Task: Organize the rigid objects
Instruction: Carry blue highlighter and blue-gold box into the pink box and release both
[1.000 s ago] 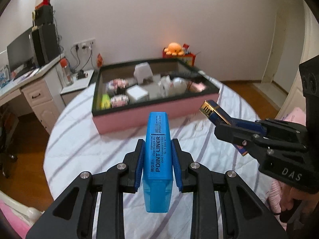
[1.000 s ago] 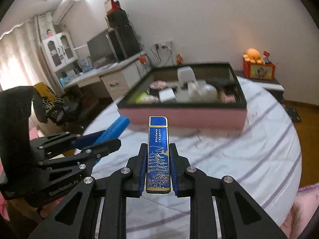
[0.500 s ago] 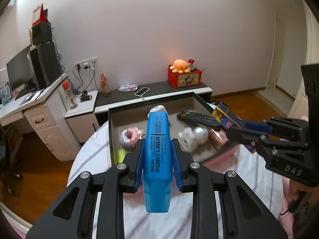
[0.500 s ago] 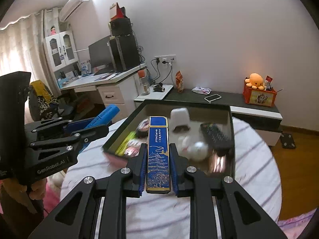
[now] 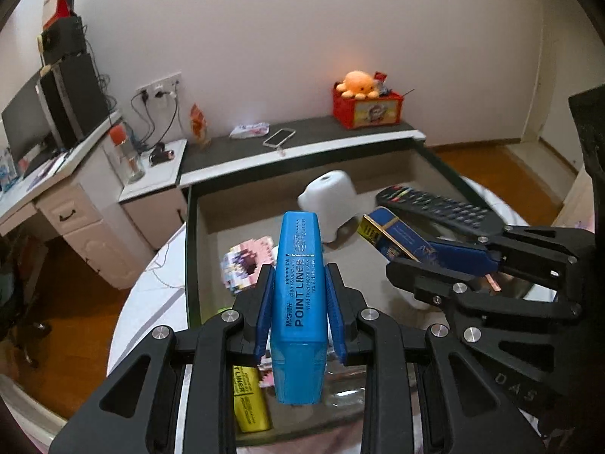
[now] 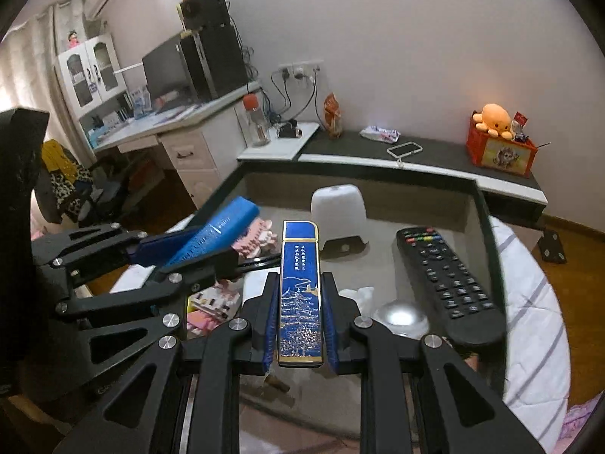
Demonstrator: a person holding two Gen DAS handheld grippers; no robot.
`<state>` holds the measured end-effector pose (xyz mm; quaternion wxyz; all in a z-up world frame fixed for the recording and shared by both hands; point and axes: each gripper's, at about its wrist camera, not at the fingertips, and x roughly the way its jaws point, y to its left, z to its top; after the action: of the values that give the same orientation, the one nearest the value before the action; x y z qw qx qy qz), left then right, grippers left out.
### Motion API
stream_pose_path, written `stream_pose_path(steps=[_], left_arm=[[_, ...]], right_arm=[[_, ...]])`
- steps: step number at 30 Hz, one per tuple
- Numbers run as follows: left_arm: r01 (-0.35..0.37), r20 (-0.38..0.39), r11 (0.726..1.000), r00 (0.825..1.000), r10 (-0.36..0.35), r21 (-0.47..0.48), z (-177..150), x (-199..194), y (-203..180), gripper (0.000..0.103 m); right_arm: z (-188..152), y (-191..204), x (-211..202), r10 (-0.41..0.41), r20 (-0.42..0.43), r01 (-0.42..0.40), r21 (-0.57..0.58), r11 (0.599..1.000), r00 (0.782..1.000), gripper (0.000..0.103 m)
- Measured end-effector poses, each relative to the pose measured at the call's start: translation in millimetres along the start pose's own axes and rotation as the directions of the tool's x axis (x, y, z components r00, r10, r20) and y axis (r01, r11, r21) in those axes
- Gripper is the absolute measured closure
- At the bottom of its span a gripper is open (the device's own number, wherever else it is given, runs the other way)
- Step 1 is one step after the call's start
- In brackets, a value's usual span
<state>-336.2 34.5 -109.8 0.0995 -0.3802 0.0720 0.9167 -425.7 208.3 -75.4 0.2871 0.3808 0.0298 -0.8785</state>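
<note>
My left gripper [image 5: 298, 295] is shut on a blue highlighter [image 5: 299, 302] marked POINT LINER; it also shows in the right wrist view [image 6: 215, 234]. My right gripper [image 6: 300, 314] is shut on a flat blue and gold lighter [image 6: 300, 291], also seen in the left wrist view [image 5: 401, 238]. Both are held above the open pink box [image 6: 480, 204] on the round table. The box holds a black remote [image 6: 446, 280], a white cup-shaped object [image 6: 338, 212], pink block toys [image 5: 245, 261], a yellow highlighter [image 5: 247, 397] and a shiny round object [image 6: 401, 317].
The table has a striped white cloth [image 6: 529, 302]. Behind it runs a low dark shelf [image 5: 302, 140] with a phone [image 5: 279, 137] and a red box with an orange plush [image 5: 365, 94]. A desk with a monitor [image 5: 34, 125] stands at the left.
Both grippers moved forward and up, from in front of the box to above its inside, still holding their objects. The box contents now lie directly below the fingers.
</note>
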Motion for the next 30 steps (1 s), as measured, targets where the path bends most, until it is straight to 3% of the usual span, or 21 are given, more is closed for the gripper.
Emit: stream_pose_path(steps=[8,15,18,23,26,30], left_arm=[[-0.014,-0.030,1.000,0.999,0.014,-0.019,-8.1,19.7,7.7,0.076],[-0.014,0.008,0.999,1.000,0.014,-0.047,-6.8,7.2,8.9,0.074],[-0.017,0.029,0.998,0.999,0.019,-0.067,-6.9,-3.0,9.5,0.067],[-0.061,0.067,0.992,0.995,0.069,-0.115,-10.0,-23.3,13.4,0.028],[-0.070,0.063,0.982,0.995,0.083,-0.174,-14.4,-34.8,20.5,0.015],[-0.066,0.079,0.975,0.993,0.085,-0.210,-22.6,-54.6,24.4,0.002]], right_arm=[[-6.5,-4.9,21.1,-0.004,-0.049,0.005,0.027,1.000,0.999,0.082],[-5.5,-5.7,8.6,0.029,-0.014,-0.028,0.057,0.998,0.999,0.081],[-2.9,-2.2,-1.4,0.033,0.007,-0.033,0.062,0.998,0.999,0.081],[-2.3,-0.4,-21.7,0.032,0.040,-0.036,0.088,0.995,0.999,0.081],[-4.9,0.0,-33.3,0.006,0.055,-0.012,0.102,0.995,0.998,0.063],[-12.3,0.3,-52.8,-0.005,0.082,-0.004,0.100,0.995,0.997,0.029]])
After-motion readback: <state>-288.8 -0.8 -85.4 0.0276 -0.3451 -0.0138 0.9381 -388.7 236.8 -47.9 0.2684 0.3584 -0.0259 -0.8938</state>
